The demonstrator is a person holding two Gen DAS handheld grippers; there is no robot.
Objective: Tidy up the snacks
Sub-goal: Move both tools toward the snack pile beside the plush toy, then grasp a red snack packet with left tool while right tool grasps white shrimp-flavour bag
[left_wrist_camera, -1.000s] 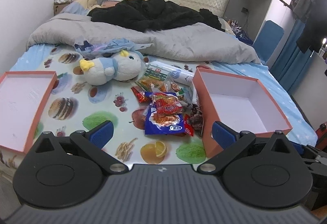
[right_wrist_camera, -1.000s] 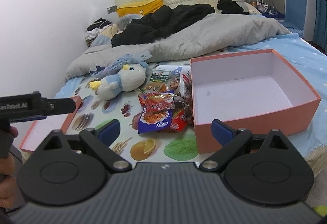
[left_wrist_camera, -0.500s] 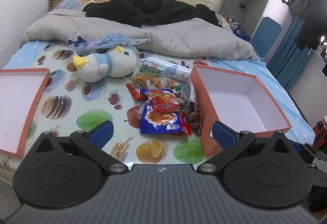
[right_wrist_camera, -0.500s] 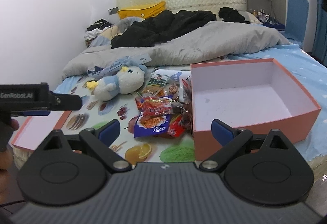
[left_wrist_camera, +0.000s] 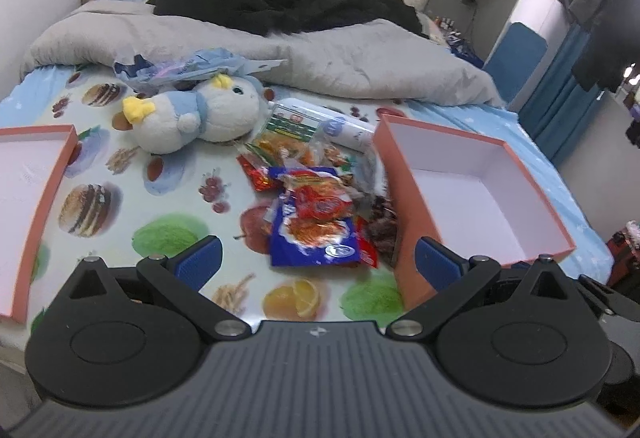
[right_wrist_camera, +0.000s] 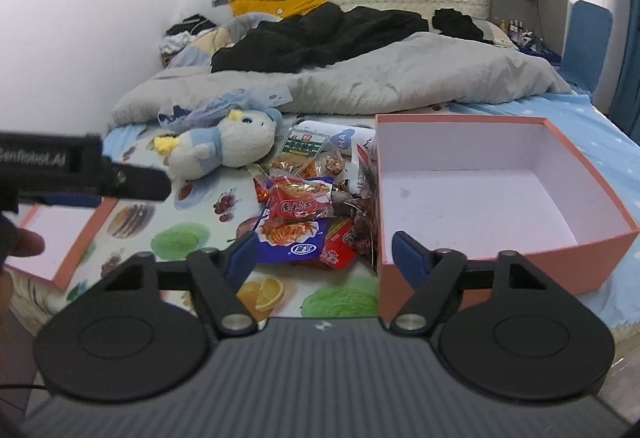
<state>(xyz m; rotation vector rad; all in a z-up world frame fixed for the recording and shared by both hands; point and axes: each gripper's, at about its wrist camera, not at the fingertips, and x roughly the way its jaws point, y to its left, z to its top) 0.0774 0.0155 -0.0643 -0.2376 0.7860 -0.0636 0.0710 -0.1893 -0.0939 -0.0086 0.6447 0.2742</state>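
I've brought both claws lower and nearer the snack pile (right_wrist_camera: 308,214), which lies on the bed just left of the empty pink box (right_wrist_camera: 500,194). My right claw (right_wrist_camera: 324,252) is closing on nothing; the left claw (left_wrist_camera: 316,258) stays wide, empty. Nothing boxed yet.

Heaped snack packets (left_wrist_camera: 320,210) beside empty pink box (left_wrist_camera: 472,194)

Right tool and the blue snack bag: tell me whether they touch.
Apart. The right wrist view shows the right tool open and closing on nothing, with the blue snack bag lying on the bed beyond its fingertips.
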